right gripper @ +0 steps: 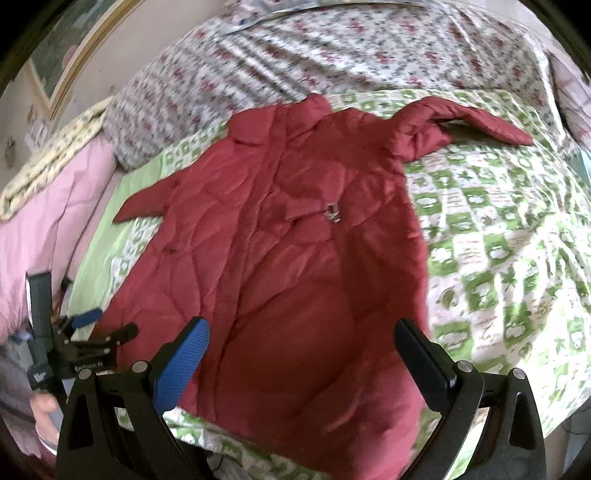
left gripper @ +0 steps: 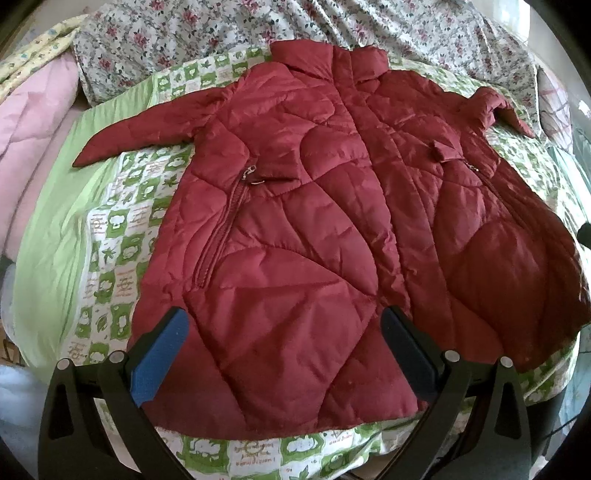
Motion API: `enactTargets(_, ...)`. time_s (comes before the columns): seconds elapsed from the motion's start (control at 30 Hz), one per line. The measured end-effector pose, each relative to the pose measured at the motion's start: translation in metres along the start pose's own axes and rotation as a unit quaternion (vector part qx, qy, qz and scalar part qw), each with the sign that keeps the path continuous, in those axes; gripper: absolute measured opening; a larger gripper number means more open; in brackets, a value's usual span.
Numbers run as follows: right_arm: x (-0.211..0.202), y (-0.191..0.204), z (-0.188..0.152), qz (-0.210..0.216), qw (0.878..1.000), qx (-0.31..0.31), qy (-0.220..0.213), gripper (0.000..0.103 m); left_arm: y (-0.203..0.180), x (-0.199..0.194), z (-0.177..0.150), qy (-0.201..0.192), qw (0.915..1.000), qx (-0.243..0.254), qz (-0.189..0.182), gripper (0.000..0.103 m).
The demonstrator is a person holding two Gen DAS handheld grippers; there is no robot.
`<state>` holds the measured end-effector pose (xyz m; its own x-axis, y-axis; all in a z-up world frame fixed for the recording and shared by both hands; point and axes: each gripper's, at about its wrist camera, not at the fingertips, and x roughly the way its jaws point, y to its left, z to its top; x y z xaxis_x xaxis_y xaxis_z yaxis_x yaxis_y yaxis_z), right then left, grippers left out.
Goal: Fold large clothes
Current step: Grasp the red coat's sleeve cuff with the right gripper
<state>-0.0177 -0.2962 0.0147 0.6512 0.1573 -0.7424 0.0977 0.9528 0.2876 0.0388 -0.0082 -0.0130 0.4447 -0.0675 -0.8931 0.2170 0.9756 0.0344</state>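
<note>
Spread wide and gripping nothing: left fingers point(left gripper: 284, 354), one pad blue, the other dark, poised over the hem region of a dark red quilted coat point(left gripper: 314, 206). Likewise parted and empty: right fingers point(right gripper: 301, 363), hovering above the lower part of the same coat point(right gripper: 295, 258), hem just below and between the tips. Between and beyond the left fingers, puffy stitched panels running up toward a closed front placket and a flat collar point(left gripper: 328, 59) at the far end. Forward and left of the left fingers, a zipped pocket with a metal pull point(left gripper: 246, 173); forward and right, a second pocket flap point(left gripper: 441, 151). Further out, one sleeve point(left gripper: 140, 129) stretched to the far left, the other sleeve point(left gripper: 495, 107) bent at the far right. From the right wrist view, that bent sleeve point(right gripper: 472, 118) lying far ahead and right of the fingers, and the left gripper's black frame point(right gripper: 77, 339) low at the left edge beside the coat's side, with part of a hand point(right gripper: 44, 406) beneath it. Coat face-up and unfolded on a bed, resting on a green-and-white patterned sheet point(left gripper: 110, 236). Beyond the collar, a floral-print quilt point(left gripper: 221, 33) heaped across the far side. Off to the far left of both pairs of fingers, a pink blanket point(right gripper: 48, 206) bunched along the bed's edge.
</note>
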Motion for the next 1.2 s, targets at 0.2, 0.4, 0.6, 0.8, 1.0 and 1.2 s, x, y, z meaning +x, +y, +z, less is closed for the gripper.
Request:
enactTargets(0.2,0.004,-0.046,0.023,-0.005,0.999,0.049,-0.014,0.101,0.003,0.011,0.010,0.008,1.0000,-0.002,0.005,0.103)
enactTargets(0.4,0.013,-0.099,0.054,-0.003,0.994,0.109,-0.028,0.101,0.006,0.020,0.023,-0.002,1.0000,-0.009,0.004,0.103)
enactTargets(0.6,0.025,-0.152,0.091,-0.002,0.986,0.159,-0.055,0.101,0.008,0.031,0.039,-0.001,0.9997,-0.022,-0.002,0.103)
enactTargets(0.8,0.049,-0.223,0.135,-0.025,0.970,0.221,-0.097,0.100,0.007,0.044,0.049,0.006,0.9996,-0.029,-0.004,0.103)
enactTargets(1.0,0.081,-0.292,0.180,-0.032,0.945,0.292,-0.142,0.084,0.000,0.064,0.057,0.020,0.9996,-0.019,0.000,0.103)
enactTargets(1.2,0.123,-0.340,0.202,0.001,0.909,0.378,-0.173,0.070,-0.004,0.081,0.064,0.032,0.9994,-0.015,0.000,0.103)
